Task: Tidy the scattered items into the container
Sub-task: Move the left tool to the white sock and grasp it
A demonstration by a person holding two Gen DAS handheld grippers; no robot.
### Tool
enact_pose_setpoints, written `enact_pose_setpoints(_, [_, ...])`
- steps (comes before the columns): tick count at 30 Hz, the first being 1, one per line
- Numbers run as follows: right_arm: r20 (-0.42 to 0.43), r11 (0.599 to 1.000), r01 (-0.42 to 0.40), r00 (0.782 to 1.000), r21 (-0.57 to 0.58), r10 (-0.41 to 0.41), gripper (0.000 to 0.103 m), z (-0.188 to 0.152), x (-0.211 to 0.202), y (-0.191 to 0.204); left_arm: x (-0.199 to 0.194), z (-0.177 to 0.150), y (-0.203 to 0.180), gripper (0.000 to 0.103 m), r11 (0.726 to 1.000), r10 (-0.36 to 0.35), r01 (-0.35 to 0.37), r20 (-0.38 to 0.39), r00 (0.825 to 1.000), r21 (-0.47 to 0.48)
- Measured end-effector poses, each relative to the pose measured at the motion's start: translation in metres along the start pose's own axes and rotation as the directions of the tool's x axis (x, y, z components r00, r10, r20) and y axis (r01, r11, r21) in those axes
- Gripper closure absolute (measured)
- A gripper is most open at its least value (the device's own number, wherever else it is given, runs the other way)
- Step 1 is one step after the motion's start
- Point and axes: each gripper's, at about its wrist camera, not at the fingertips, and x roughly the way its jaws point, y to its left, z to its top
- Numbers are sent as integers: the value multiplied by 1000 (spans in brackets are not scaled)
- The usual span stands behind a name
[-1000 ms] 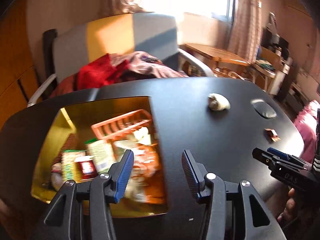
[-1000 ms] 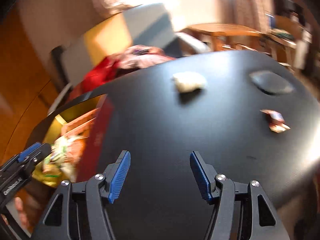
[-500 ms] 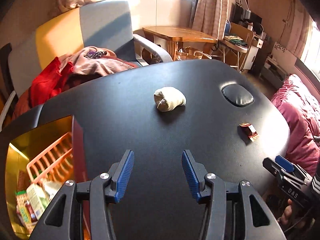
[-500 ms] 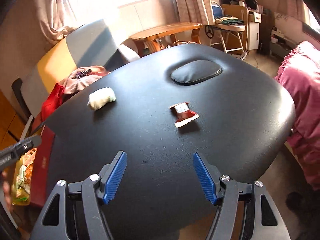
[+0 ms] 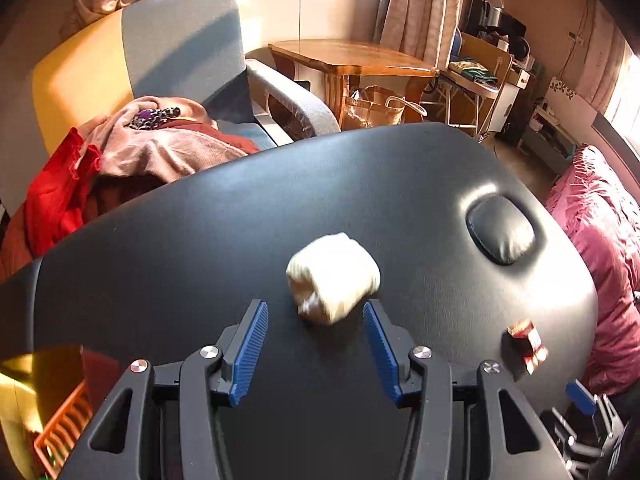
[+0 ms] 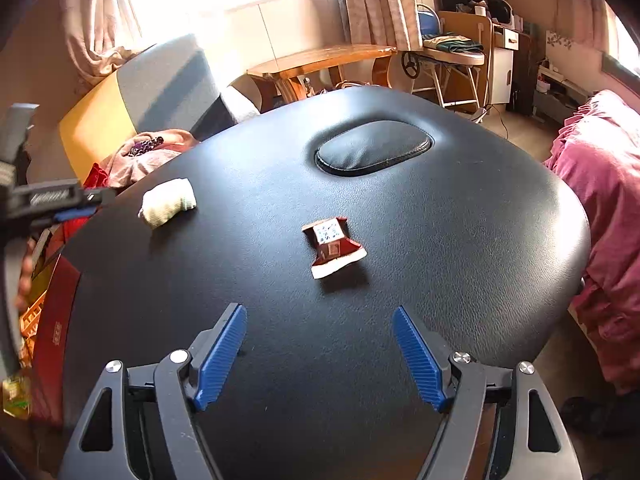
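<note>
A cream rolled cloth bundle (image 5: pixel 334 276) lies on the black padded table (image 5: pixel 200 248). My left gripper (image 5: pixel 314 312) is open, its blue fingertips just short of the bundle on either side. A small red snack packet (image 6: pixel 334 250) lies mid-table; my right gripper (image 6: pixel 320 316) is open and empty a short way in front of it. The bundle also shows in the right wrist view (image 6: pixel 168 202), with the left gripper (image 6: pixel 86 204) beside it. The red-and-gold container (image 5: pixel 52 364) with an orange basket (image 5: pixel 64 436) inside sits at the table's left end.
A round padded insert (image 5: pixel 500 236) is set into the table's far right. An armchair piled with red and pink clothes (image 5: pixel 132 152) stands behind the table. A pink bed (image 6: pixel 600 184) lies to the right. The packet shows in the left wrist view (image 5: pixel 528 344).
My left gripper has swung from over the container to the cloth bundle and closed in on it. My right gripper has moved right and nearer the red packet. Both stay open.
</note>
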Motion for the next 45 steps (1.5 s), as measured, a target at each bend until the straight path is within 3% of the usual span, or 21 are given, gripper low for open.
enact_pose_setpoints(8, [27,1000,28,999,-5,-28,25,20,11,-10,64,44,-12,52,997,41,-37,-61,997,69])
enact_pose_setpoints(12, [26,999,35,999,6,-35,25,25,17,-16,89,43,-21,52,991,57,-43,-105,993,124])
enact_pose_setpoints(17, [18,999,36,999,13,-37,24,27,25,-19,92,35,-12,54,998,13,-7,-97,995,67])
enact_pose_setpoints(21, [18,999,31,999,17,-31,25,28,27,-19,78,11,-11,54,998,-13,19,-96,995,52])
enact_pose_setpoints(25, [28,1000,19,999,14,-19,24,29,23,-18,55,-22,-4,55,999,-38,35,-112,993,-33])
enact_pose_setpoints(33, [27,998,35,999,-57,-33,25,20,22,-16,-1,-99,2,54,994,4,-13,-85,996,-105])
enact_pose_setpoints(39, [17,999,11,1000,-47,-10,27,27,38,-25,-30,-139,11,52,990,-28,19,-65,997,-137])
enact_pose_setpoints(42, [-3,996,8,1000,-88,-9,29,35,51,-18,-41,-152,12,51,991,-42,35,-49,998,-126])
enact_pose_setpoints(45, [-34,991,27,999,-134,-32,38,42,67,-10,-49,-157,14,50,992,-43,38,-33,999,-120])
